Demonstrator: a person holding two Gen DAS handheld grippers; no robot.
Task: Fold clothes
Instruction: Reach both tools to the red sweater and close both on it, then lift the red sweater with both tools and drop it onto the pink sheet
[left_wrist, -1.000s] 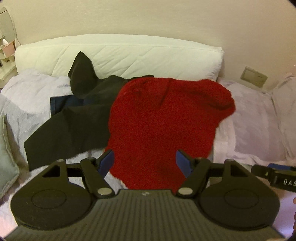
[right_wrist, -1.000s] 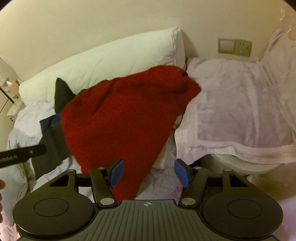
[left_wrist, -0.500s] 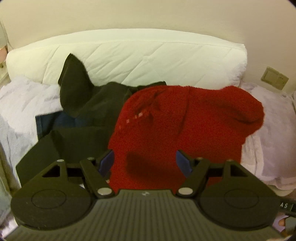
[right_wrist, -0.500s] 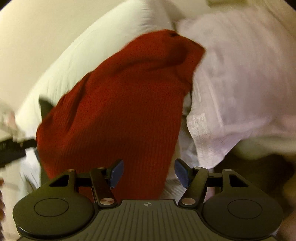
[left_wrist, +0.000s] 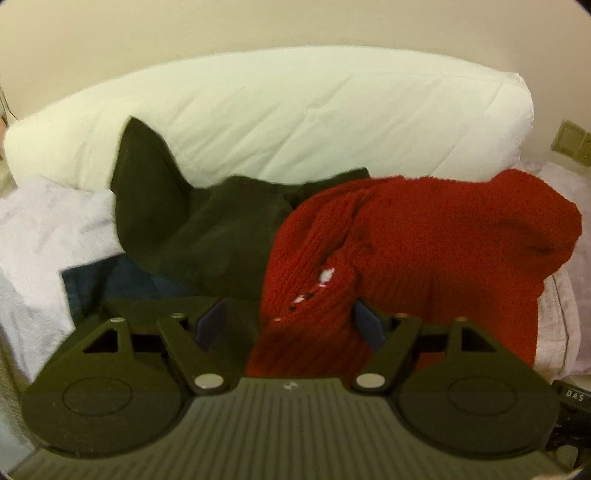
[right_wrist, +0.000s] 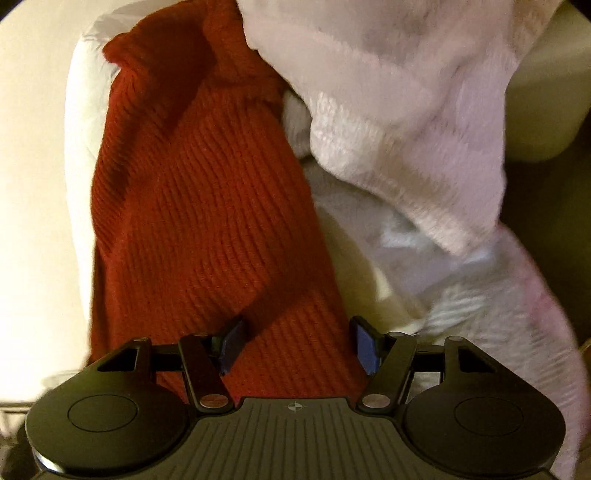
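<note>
Two tools spread over a red sweater on the bed

Two fisheye views are given of a bed (left_wrist: 44, 236) covered by a pale, crumpled sheet. A long white quilted pillow (left_wrist: 295, 122) is laid along the head of the bed, against a plain cream wall (left_wrist: 258, 26). A wall plate (left_wrist: 570, 142) is seen at the right edge of the left view. A pale pink fleecy blanket (right_wrist: 399, 110) is draped across the upper right of the right view, though it is blurred there.

A red sweater (left_wrist: 424, 251) of ribbed knit is heaped on the bed in front of the pillow, bunched and creased, with a few small white flecks showing in a fold near its lower left. In the right view the same sweater (right_wrist: 207, 206) is seen close up, its ribs running slantwise, with the blanket touching its upper right edge. A dark garment (left_wrist: 207, 229) is lain just beside the sweater on its left, one corner raised against the pillow, and a blue cloth (left_wrist: 107, 284) is partly covered by it.

The left tool (left_wrist: 288, 326) is held released, its blue-padded fingers wide apart, with the sweater's near edge seen between them. The right tool (right_wrist: 297, 343) is likewise spread, with red knit filling the gap; whether the pads touch the cloth cannot be told.
</note>
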